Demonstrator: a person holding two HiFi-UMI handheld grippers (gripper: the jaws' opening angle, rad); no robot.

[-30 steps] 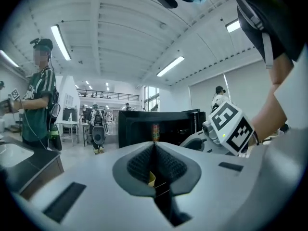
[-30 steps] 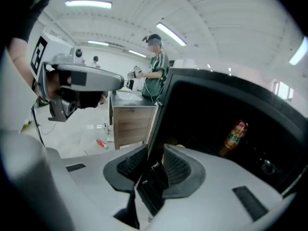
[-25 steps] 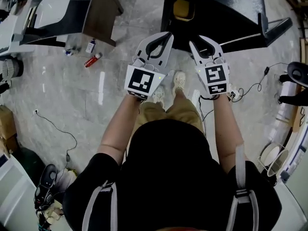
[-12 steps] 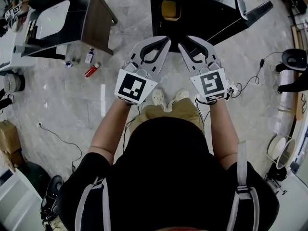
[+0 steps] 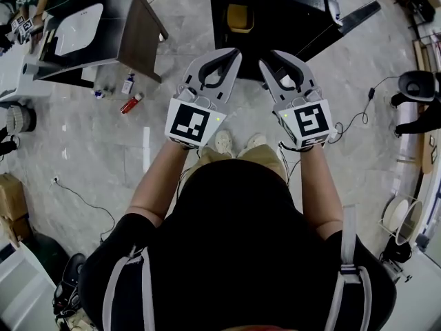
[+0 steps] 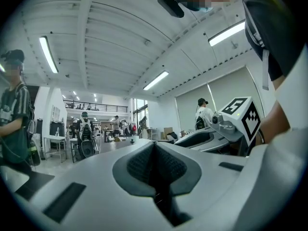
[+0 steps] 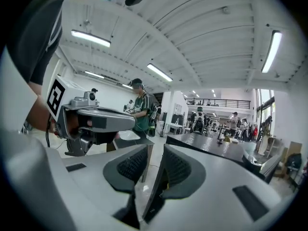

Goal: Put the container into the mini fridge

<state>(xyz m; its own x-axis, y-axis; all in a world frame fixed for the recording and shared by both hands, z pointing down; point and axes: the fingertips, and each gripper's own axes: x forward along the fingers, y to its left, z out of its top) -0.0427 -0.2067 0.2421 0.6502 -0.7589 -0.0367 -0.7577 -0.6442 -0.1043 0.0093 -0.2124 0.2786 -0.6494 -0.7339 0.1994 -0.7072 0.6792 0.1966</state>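
A yellow container (image 5: 240, 17) sits on a black top (image 5: 289, 5) just ahead of me in the head view. A dark panel (image 5: 348, 18) sticks out at that unit's right; I cannot tell whether it is a fridge door. Both grippers are held side by side at chest height, short of the black unit and holding nothing. My left gripper (image 5: 234, 52) (image 6: 154, 146) is shut, its ribbed pads pressed together. My right gripper (image 5: 265, 62) (image 7: 155, 150) is open by a narrow gap, through which floor shows.
A dark desk (image 5: 138, 29) with a white tray stands at the left. A red bottle (image 5: 133, 102) and a small white one lie on the marble floor beside it. Cables (image 5: 358, 119) trail at the right. Other people stand in the hall in both gripper views.
The black unit and yellow container have come nearer in the head view, and the grippers have risen slightly towards it. Neither gripper took hold of anything.
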